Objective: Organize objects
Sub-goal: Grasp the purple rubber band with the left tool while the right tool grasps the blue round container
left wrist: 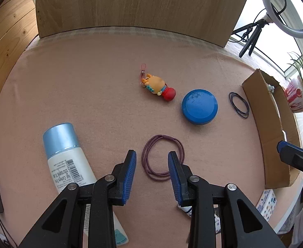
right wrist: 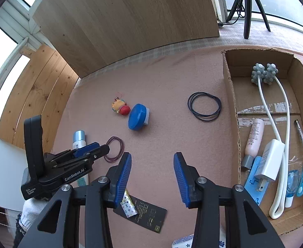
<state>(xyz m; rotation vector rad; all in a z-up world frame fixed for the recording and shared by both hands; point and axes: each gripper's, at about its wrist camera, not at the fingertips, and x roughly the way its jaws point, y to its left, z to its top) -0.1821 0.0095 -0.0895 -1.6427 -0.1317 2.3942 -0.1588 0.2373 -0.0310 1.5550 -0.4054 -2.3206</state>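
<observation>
Lighting: bright, even daylight, entering through the windows [left wrist: 275,20] at the right of the left wrist view and the upper left and top right of the right wrist view; panes blown out to white. Ring light [left wrist: 289,8] on its tripod, whether lit cannot be told. Shadows: soft and faint on the pink cloth [left wrist: 89,82]. Focus: sharp at centre. Distortion: strong fisheye bending of straight edges, dark vignette in the corners.

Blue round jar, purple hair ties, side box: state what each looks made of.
Blue round jar: likely hard plastic, smooth lid with a soft sheen.
Purple hair ties: probably fabric-covered elastic, thin matte loops lying limp.
Side box: corrugated cardboard, brown, matte, with a ragged cut edge.
</observation>
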